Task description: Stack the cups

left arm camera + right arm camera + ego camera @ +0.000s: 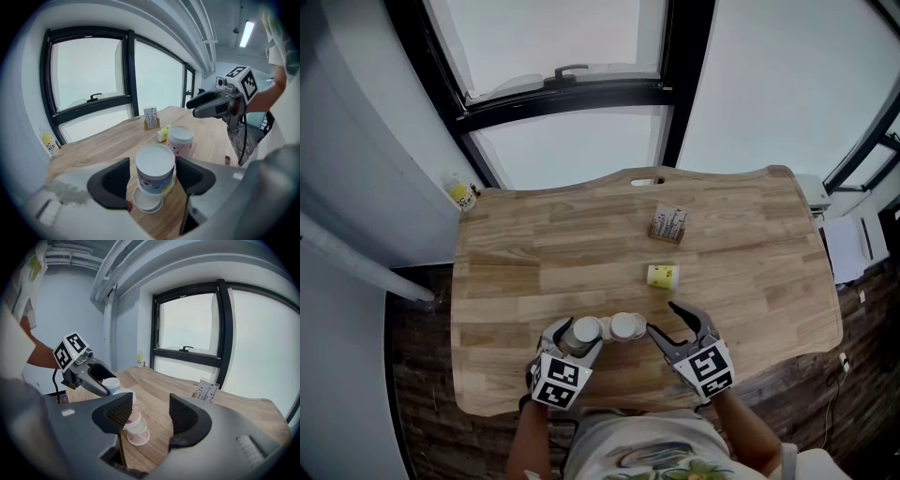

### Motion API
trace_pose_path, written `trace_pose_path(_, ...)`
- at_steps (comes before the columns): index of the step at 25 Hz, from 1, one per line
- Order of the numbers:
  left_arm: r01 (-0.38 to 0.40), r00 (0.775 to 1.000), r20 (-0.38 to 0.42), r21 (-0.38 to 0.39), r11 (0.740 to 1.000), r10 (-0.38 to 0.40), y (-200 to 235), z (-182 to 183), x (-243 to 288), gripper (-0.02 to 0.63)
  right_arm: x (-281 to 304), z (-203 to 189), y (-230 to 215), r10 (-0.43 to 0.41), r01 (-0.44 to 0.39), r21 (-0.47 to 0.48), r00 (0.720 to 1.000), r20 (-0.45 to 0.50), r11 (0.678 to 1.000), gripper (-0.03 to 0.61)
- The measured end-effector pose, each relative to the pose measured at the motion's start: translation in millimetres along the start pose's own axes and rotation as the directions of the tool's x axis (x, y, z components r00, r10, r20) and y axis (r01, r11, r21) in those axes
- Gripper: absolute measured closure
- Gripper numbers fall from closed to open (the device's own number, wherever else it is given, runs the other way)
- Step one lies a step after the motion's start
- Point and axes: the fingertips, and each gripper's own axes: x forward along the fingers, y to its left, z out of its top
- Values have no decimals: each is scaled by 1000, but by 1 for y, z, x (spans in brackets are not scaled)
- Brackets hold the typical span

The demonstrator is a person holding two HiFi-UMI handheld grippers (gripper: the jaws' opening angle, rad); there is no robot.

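An upside-down white-and-blue cup (155, 174) stands between the jaws of my left gripper (152, 178), on top of another white cup whose rim (147, 202) shows below it. The pads stand close beside it, with a thin gap on the left side. In the head view this cup (586, 329) is near the table's front edge. Just to its right stands an upside-down pink-and-white cup stack (626, 325) (132, 425). My right gripper (662, 317) (150, 416) is open and empty just right of that stack, whose near side its left jaw partly hides.
A small yellow object (663, 276) lies mid-table behind the cups. A card holder (669, 225) stands farther back. A yellow-labelled bottle (461, 192) sits at the far left corner of the wooden table (534, 272). A window runs behind the table.
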Motion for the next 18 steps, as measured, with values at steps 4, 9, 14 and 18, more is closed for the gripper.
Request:
trace_pose_path(4, 5, 998, 62, -63, 998, -1, 7, 21, -16, 302, 3, 3, -18, -1, 1, 9, 1000, -10, 1000, 320)
trace_pose_path(9, 20, 990, 139, -136, 991, -1, 12, 45, -37, 302, 14, -1, -45, -4, 1, -24, 994, -111, 1000, 319)
trace_pose_path(14, -2, 988, 152, -127, 992, 21, 19, 54, -47, 302, 33, -8, -61, 24, -64, -156, 969, -246, 986, 310)
trace_pose_path(18, -27, 987, 151, -142, 990, 48, 25, 54, -52, 302, 52, -21, -66, 60, -178, -277, 920, -387, 944, 299)
